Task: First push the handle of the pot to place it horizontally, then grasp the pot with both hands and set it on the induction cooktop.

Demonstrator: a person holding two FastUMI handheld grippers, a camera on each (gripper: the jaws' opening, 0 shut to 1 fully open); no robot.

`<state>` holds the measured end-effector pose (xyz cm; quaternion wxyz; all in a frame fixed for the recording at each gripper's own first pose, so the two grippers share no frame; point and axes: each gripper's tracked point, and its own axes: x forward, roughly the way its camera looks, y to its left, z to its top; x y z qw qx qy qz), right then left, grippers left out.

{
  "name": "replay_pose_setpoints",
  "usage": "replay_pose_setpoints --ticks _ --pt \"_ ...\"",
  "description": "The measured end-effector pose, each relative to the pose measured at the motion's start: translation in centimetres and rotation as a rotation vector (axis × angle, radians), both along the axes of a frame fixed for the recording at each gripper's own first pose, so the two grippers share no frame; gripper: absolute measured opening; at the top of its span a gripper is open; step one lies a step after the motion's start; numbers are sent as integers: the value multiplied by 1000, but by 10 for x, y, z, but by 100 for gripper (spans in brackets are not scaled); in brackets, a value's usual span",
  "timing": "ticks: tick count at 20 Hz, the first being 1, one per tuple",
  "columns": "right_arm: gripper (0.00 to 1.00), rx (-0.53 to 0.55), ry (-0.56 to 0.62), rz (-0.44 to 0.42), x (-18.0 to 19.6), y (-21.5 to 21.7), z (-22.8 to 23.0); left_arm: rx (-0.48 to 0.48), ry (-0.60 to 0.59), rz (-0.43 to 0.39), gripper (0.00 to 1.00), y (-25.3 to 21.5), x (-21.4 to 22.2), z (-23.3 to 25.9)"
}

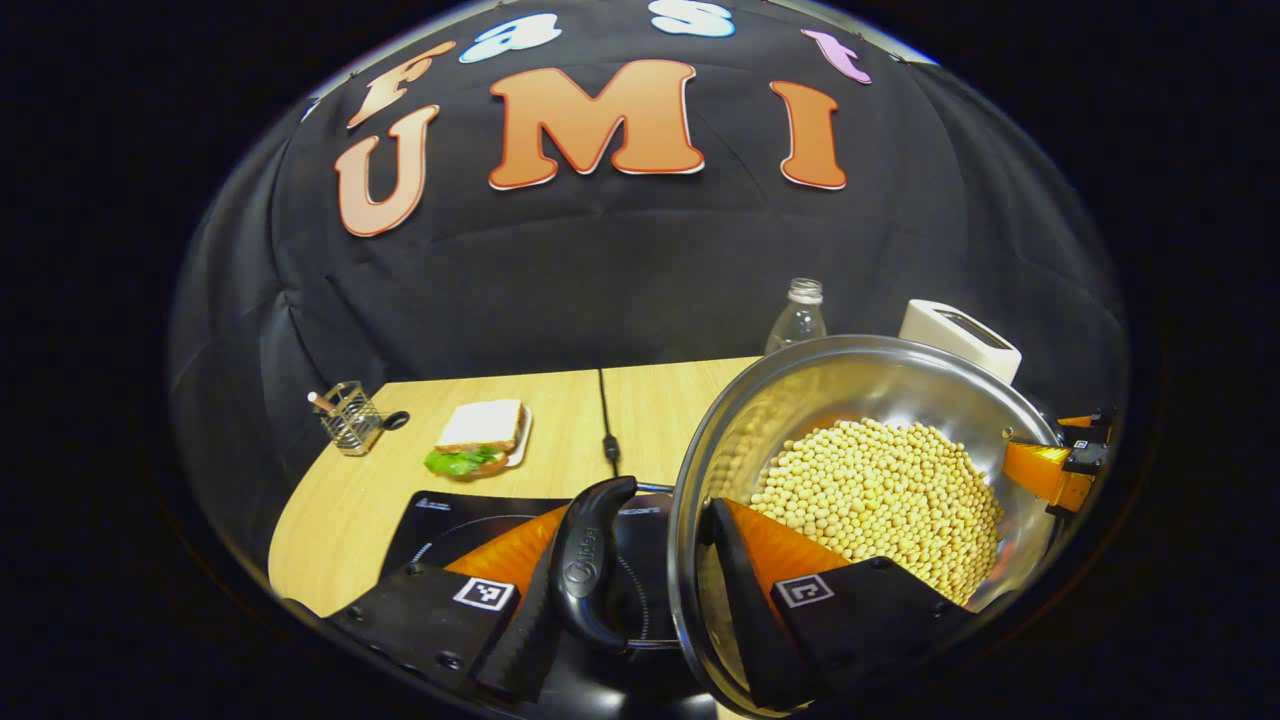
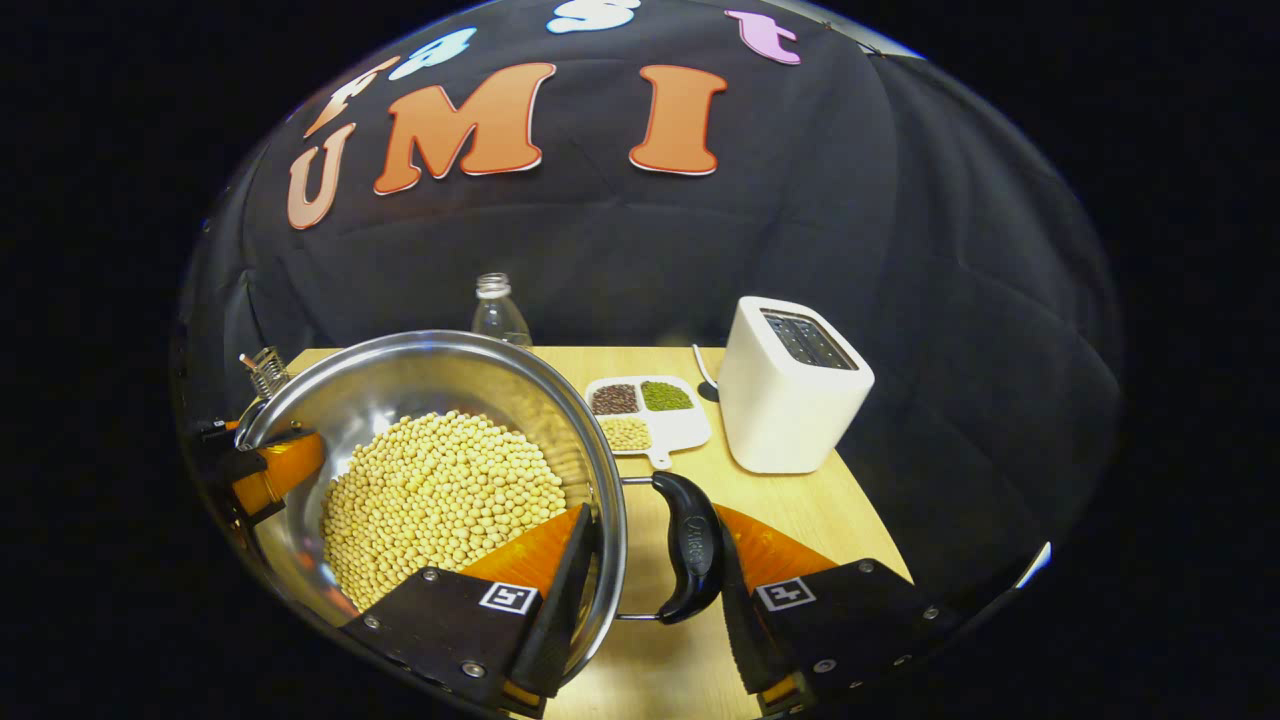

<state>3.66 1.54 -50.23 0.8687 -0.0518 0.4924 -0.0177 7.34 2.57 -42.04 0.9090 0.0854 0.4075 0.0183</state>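
Left gripper view: pot held at both sides over the cooktop

Left gripper view has the left gripper clamped on the steel pot: one finger sits outside the black side handle, the other inside the rim against the wall, so handle and wall are pinched between them. The pot is full of pale soybeans. Beneath the handle lies the black induction cooktop on the wooden tabletop; whether the pot's base touches it I cannot tell. Farther back stand a wire holder, a sandwich, a clear bottle and a black cable. At the pot's far rim the other gripper's fingertip shows.

Right gripper view has the right gripper closed the same way, one finger inside the rim and one outside the opposite handle, which lies level. Beyond it sit a white toaster and a divided tray of grains.
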Motion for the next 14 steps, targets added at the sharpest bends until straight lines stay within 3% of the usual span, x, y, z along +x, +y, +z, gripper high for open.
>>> replay_pose_setpoints --ticks 5,6,8,13,14 --pt "65 9 -10 58 14 10 -21 24 -33 31 80 42 -9 29" --pt "60 5 -19 71 18 11 -22 27 -38 39 80 49 -11 33" --pt "65 7 -40 92 22 14 -20 28 -50 57 80 65 -13 44" --pt "65 31 -41 136 24 15 -30 63 -74 96 83 106 -23 68" --pt "60 34 -42 146 28 16 -34 70 -74 104 83 115 -25 72"
